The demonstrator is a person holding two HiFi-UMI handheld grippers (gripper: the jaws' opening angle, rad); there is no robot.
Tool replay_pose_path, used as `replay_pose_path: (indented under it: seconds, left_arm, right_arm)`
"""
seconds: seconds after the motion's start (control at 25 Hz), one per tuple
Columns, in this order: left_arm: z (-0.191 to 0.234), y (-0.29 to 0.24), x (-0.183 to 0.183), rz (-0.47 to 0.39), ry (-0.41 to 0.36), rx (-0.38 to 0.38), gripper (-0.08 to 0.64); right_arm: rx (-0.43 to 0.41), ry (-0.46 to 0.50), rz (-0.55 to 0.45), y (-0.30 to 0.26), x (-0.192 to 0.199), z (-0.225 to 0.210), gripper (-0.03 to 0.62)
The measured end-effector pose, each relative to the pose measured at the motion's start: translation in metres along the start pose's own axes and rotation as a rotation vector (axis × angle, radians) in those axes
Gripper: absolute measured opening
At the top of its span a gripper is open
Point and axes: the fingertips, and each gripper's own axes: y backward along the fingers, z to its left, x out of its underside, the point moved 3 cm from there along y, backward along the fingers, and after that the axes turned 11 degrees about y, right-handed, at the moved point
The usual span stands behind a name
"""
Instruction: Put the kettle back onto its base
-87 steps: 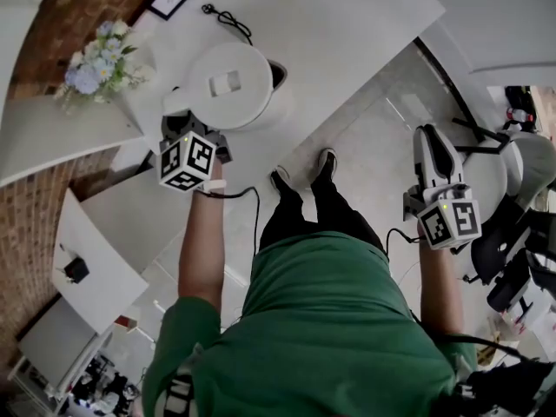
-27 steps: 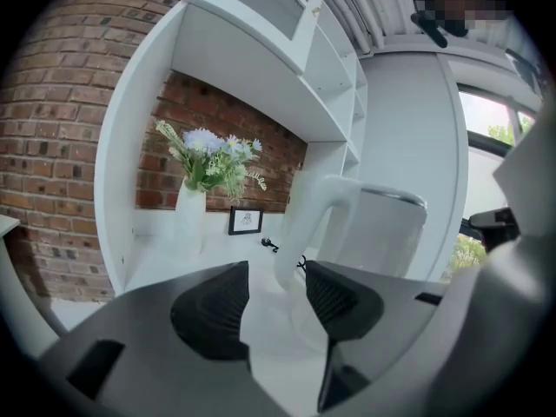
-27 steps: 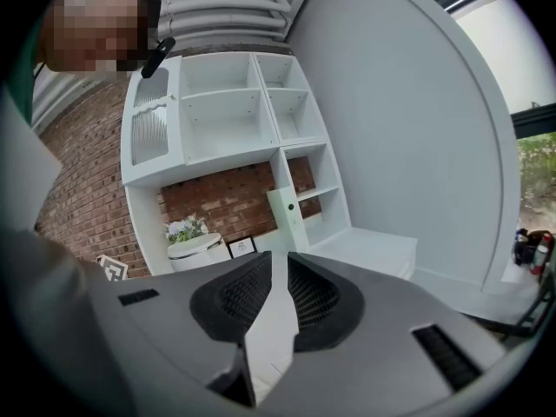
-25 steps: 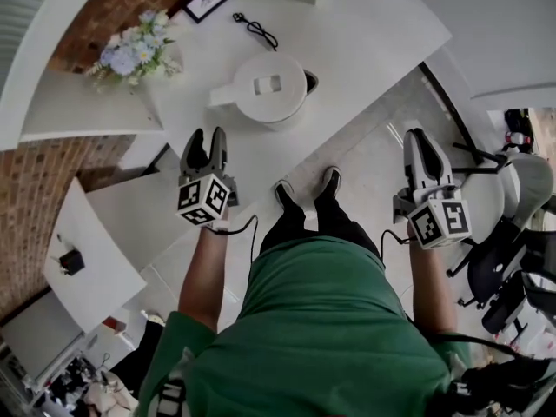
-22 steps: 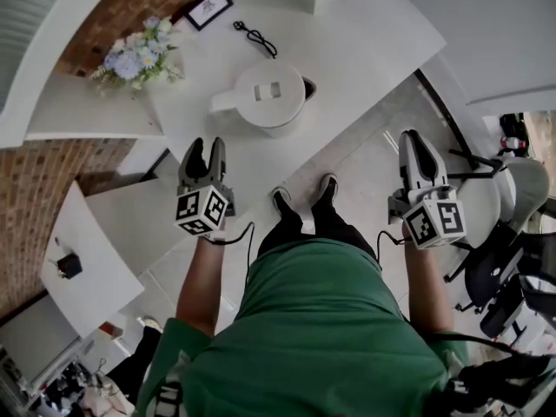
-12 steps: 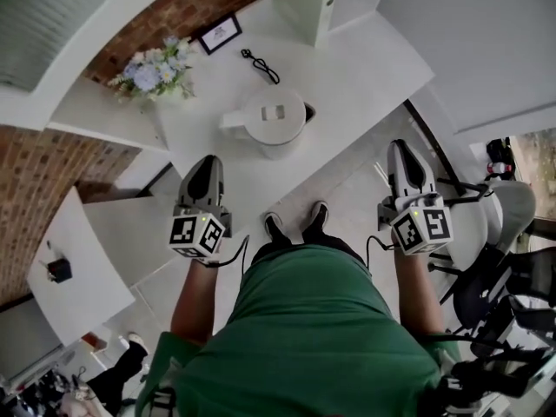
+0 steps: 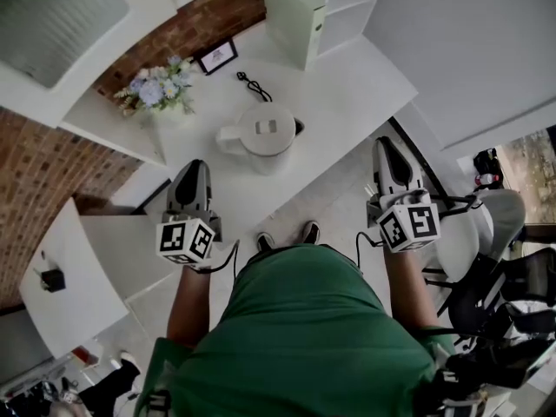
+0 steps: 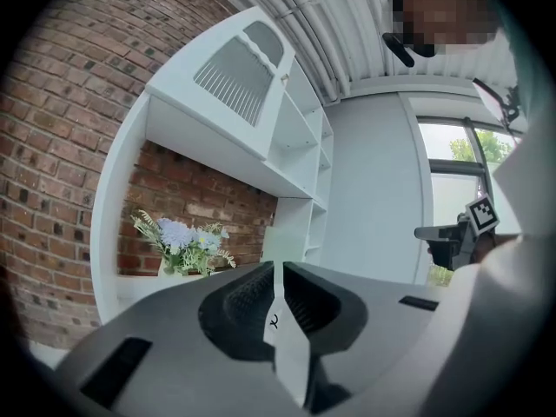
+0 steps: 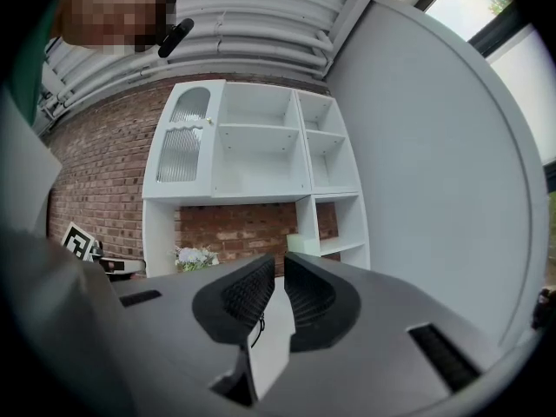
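Kettle on counter, left gripper withdrawn and raised, jaws closed empty, right gripper jaws just closing, empty

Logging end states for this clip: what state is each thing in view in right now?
kettle: upright on the counter, lid down, neither gripper touching it.
left gripper: shut, empty.
right gripper: jaws have just been closing, nearly together, nothing between.
cable: lying loose on the counter.
flowers: standing upright.
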Motion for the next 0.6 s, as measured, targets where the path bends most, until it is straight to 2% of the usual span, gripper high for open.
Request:
replay_pose_path:
  seconds: [0.28,0.6]
  left_arm:
    - [0.001,0.002,-0.015,-0.037,-0.022,-0.011,0.049]
    - [0.004,0.002,-0.019,-0.042,-0.024,-0.007,0.049]
  right_arm:
    - [0.023,0.020,-0.028,0.008,-0.010,-0.003,0.051]
    - [0.016,-0.007,-0.030,0.008,-0.007,0.000,0.044]
